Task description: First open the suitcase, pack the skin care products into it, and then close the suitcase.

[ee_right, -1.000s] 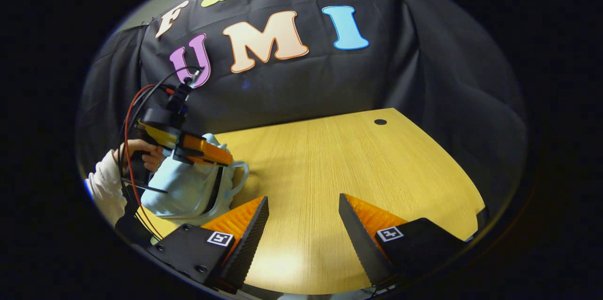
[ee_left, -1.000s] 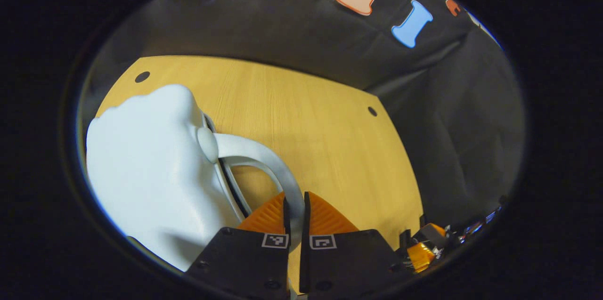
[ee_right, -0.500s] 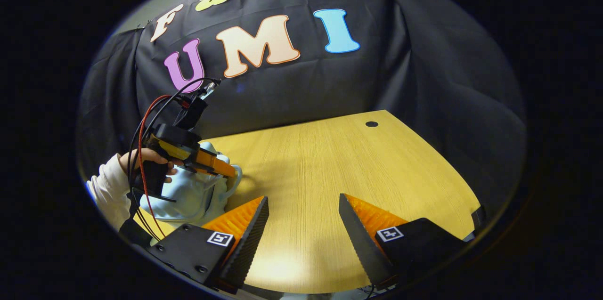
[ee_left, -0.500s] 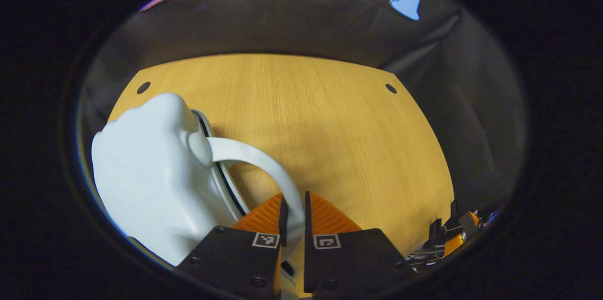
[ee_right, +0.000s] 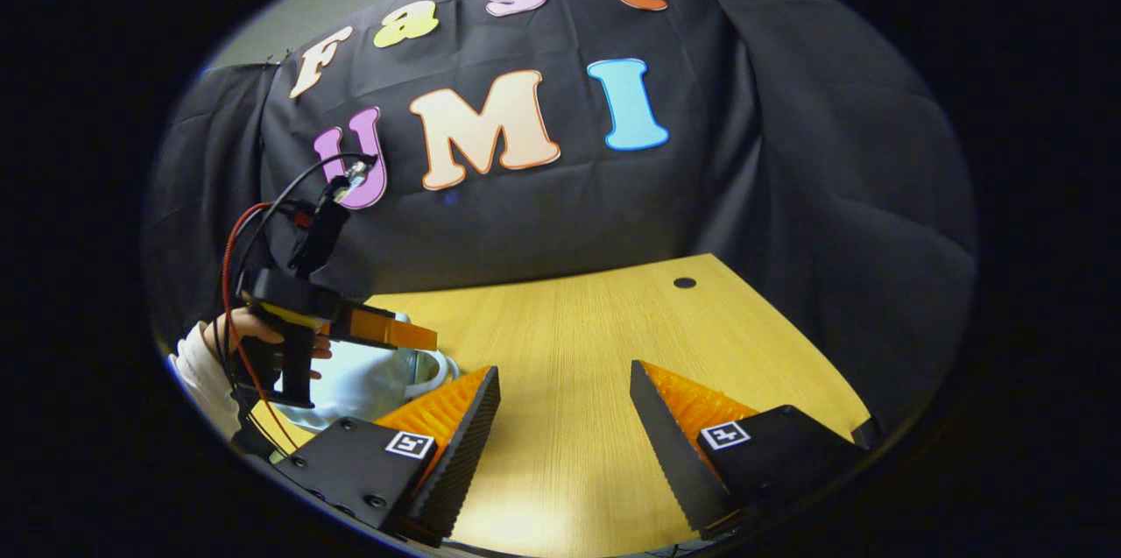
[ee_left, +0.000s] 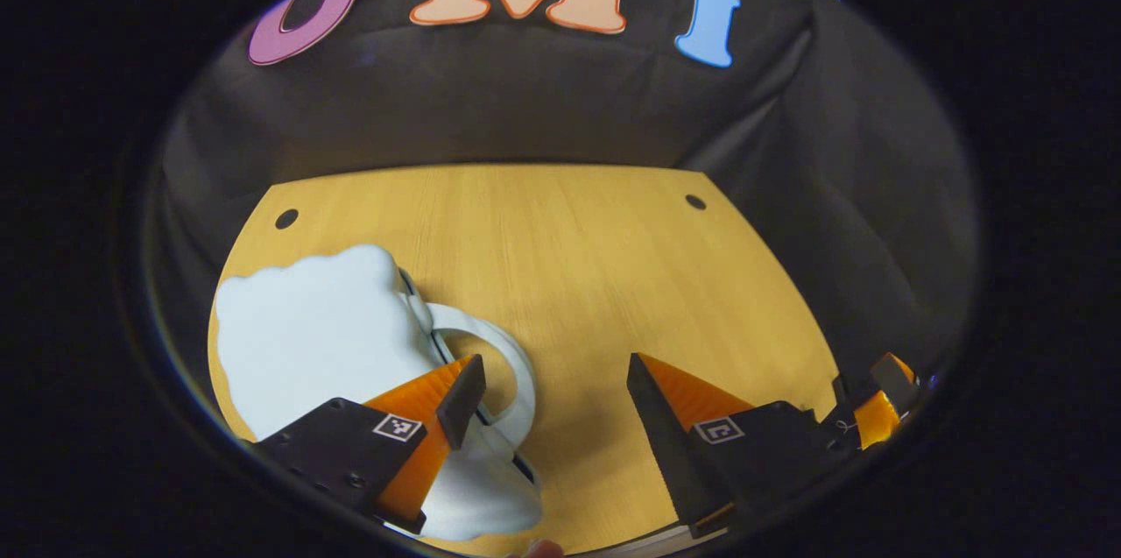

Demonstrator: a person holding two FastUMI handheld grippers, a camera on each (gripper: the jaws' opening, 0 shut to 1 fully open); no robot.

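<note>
Both pairs of jaws stand wide apart and hold nothing: the left gripper [ee_left: 552, 387] hangs just over the suitcase's handle, and the right gripper [ee_right: 565, 400] hovers over bare wood. Largest is the table [ee_left: 569, 260], a smooth pale-yellow wood-grain top with straight fine lines, rounded corners and a small dark round hole near each far corner. On its near left corner lies the suitcase [ee_left: 306, 330], a pale blue-white glossy hard shell with a lumpy, cloud-like scalloped outline, closed, a dark seam running along its edge. Its handle [ee_left: 512, 356] is a smooth flat loop of the same pale plastic, arching out toward the table's middle, one finger of the left gripper crossing in front of it. The right gripper view adds the left gripper from the side, well off to the left above the suitcase [ee_right: 368, 378], with a hand [ee_right: 250, 330] in a white sleeve [ee_right: 197, 365] around its dark grip and red and black cables [ee_right: 229, 269] looping up from it. The left gripper view shows part of the right gripper at the near right edge.
</note>
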